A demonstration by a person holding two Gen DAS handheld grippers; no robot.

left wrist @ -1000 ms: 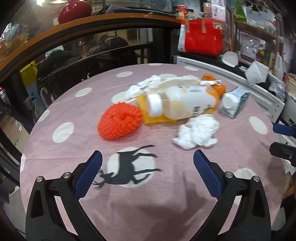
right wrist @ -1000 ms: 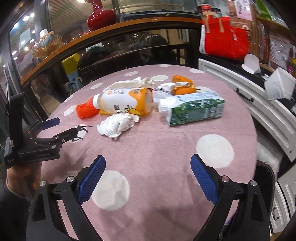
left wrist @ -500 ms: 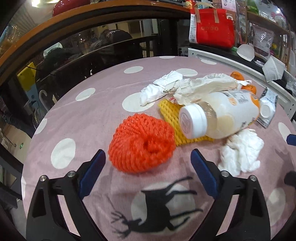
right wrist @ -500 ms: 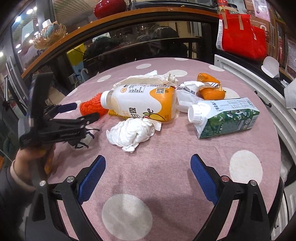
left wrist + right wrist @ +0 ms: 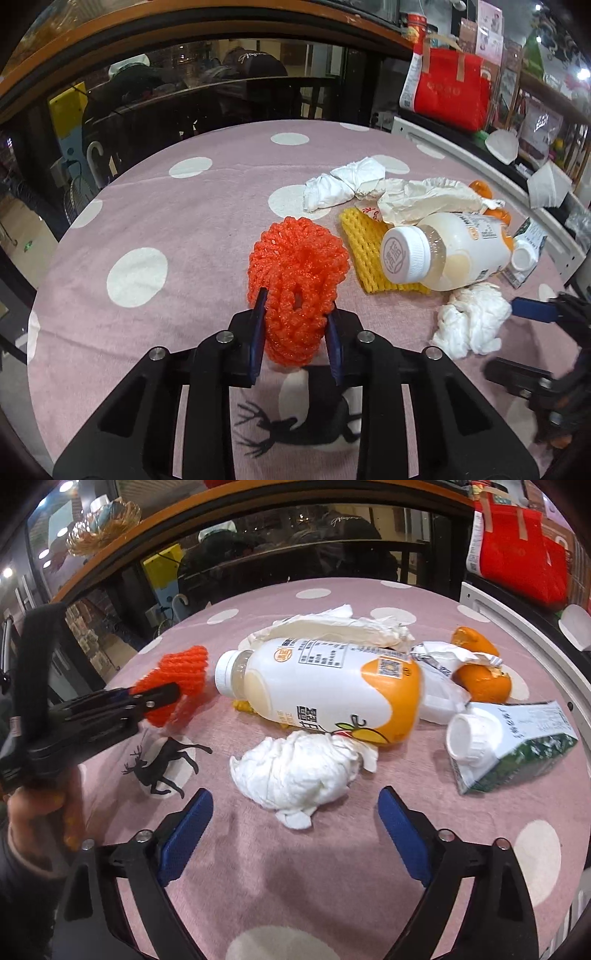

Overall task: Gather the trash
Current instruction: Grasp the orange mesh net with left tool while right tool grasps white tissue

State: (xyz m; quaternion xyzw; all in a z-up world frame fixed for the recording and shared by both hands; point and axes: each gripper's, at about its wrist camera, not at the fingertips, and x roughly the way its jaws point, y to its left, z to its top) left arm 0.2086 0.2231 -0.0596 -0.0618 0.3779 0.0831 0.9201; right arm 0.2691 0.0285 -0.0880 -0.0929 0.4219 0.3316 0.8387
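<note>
An orange foam net (image 5: 295, 266) lies on the pink dotted tablecloth (image 5: 166, 221). My left gripper (image 5: 296, 325) is closing on it, and its blue pads squeeze the net's near side. In the right wrist view the same net (image 5: 181, 668) bulges out past the left gripper (image 5: 162, 698). A crumpled white tissue (image 5: 295, 771) lies just ahead of my right gripper (image 5: 295, 801). Those jaws are closing slightly; the tissue's near edge lies between the fingertips, untouched. Behind the tissue lie a white and orange bottle (image 5: 332, 686) and a green carton (image 5: 517, 749).
Yellow foam netting (image 5: 365, 243), crumpled paper (image 5: 332, 627), another tissue (image 5: 343, 184) and orange peel (image 5: 480, 675) crowd the far side. A dark glass partition rings the table's back. A red bag (image 5: 450, 92) sits on the right-hand counter. A hand (image 5: 37, 805) holds the left gripper.
My left gripper moved forward to the orange net and closed on it. The right gripper advanced to the white tissue, which now sits at its fingertips.
</note>
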